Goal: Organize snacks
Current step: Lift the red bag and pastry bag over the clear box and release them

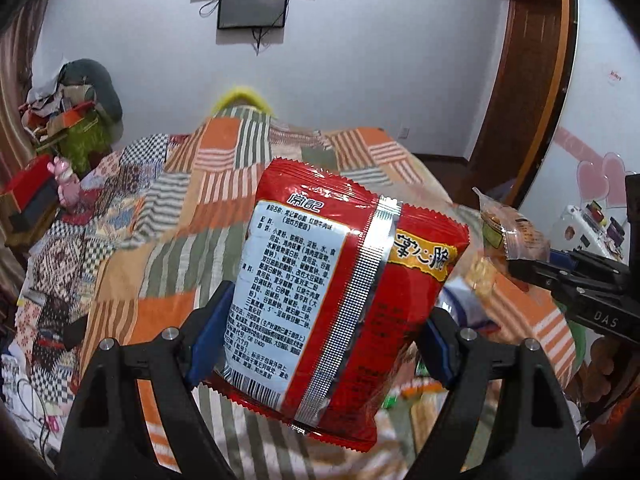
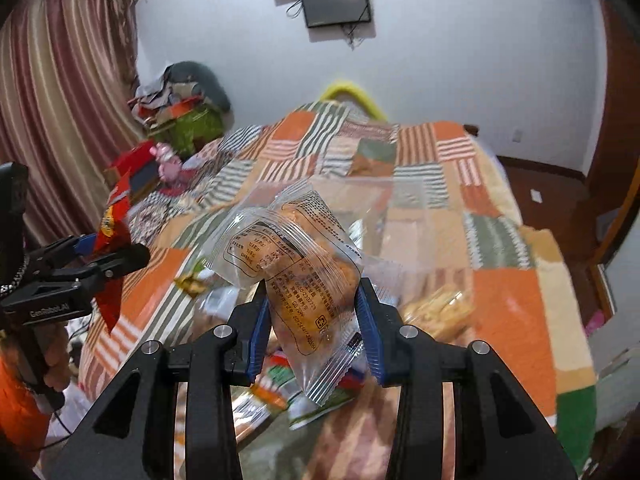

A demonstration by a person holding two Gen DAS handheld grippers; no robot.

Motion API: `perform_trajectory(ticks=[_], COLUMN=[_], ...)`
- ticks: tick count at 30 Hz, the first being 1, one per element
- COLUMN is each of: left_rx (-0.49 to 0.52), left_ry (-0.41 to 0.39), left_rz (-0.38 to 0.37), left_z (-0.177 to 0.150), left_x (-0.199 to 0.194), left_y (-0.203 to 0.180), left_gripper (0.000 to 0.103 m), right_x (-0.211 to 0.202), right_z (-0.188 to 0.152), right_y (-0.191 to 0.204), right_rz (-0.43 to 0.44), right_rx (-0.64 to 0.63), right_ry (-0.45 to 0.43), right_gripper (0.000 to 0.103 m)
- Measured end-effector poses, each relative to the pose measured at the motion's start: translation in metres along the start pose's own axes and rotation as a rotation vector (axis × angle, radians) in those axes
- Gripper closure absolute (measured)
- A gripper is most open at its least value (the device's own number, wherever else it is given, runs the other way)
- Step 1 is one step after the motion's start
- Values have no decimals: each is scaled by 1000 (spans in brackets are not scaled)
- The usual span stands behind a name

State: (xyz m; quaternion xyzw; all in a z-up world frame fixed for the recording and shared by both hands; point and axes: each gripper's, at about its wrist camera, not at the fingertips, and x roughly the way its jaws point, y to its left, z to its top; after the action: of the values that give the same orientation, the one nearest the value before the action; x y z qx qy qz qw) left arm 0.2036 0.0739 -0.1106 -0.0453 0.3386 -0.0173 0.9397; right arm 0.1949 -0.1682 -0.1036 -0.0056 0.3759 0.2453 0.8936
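My left gripper (image 1: 320,340) is shut on a red snack packet (image 1: 340,292) with a white label and silver seam, held up above the bed. My right gripper (image 2: 312,320) is shut on a clear packet of golden-brown biscuits (image 2: 296,268), also held above the bed. In the left wrist view the right gripper (image 1: 524,268) shows at the right edge with its clear packet (image 1: 508,232). In the right wrist view the left gripper (image 2: 116,252) shows at the left with the red packet (image 2: 114,232) edge-on.
A patchwork quilt (image 2: 440,184) covers the bed. Several more snack packets (image 2: 436,308) lie on it near the front, blurred. Boxes, clothes and a pink toy (image 2: 168,164) pile up at the left by the striped curtain (image 2: 60,100). A wooden door frame (image 1: 532,80) stands right.
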Motion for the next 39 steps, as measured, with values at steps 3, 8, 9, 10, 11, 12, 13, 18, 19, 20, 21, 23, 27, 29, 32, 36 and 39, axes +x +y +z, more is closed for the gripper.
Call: perform_trajectory(ticks=[3, 8, 9, 10, 11, 12, 13, 18, 19, 20, 21, 23, 27, 29, 32, 36, 39], left_rx=[16, 25, 24, 22, 20, 18, 17, 22, 25, 28, 31, 36, 35, 43, 59, 58, 55], left_ry=[-22, -33, -31, -30, -28, -27, -25, -11, -9, -7, -4, 4, 25, 38, 47, 71, 83], left_rz=[1, -8, -10, -14, -17, -18, -17, -24, -23, -20, -20, -21, -33, -38, -13, 4, 15], left_z=[14, 32, 34, 37, 39, 42, 43, 54, 56, 58, 60, 63, 67, 69, 71, 71, 70], left_x=[4, 19, 23, 27, 31, 35, 39, 61, 66, 70, 74, 83, 103, 112, 126, 142, 153], left_y=[-7, -16, -18, -18, -20, -20, -21, -26, -28, -30, -32, -34, -39, -43, -49, -50, -52], left_gripper=[21, 21, 21, 21, 21, 21, 21, 21, 21, 21, 21, 21, 21, 21, 21, 21, 21], right_x=[-2, -5, -4, -3, -2, 0, 2, 16, 21, 23, 27, 34, 51, 58, 69, 81, 89], right_z=[9, 21, 23, 25, 28, 30, 32, 40, 41, 42, 42, 43, 45, 47, 47, 46, 44], right_y=[-10, -17, -18, -19, -20, -21, -23, -33, -35, -38, -39, -42, -47, -51, -56, -59, -61], right_rz=[-15, -28, -31, -32, -36, -39, -41, -46, -43, -42, -43, -51, -51, -30, -5, 5, -4], right_rx=[14, 27, 28, 28, 29, 30, 31, 53, 60, 64, 67, 67, 78, 94, 121, 137, 135], right_ry=[-22, -57, -62, -65, -69, -72, -74, -70, -66, -63, -58, -51, -22, -4, 19, 45, 68], right_gripper=[66, 66, 66, 66, 66, 66, 66, 66, 66, 66, 66, 66, 66, 66, 66, 66, 66])
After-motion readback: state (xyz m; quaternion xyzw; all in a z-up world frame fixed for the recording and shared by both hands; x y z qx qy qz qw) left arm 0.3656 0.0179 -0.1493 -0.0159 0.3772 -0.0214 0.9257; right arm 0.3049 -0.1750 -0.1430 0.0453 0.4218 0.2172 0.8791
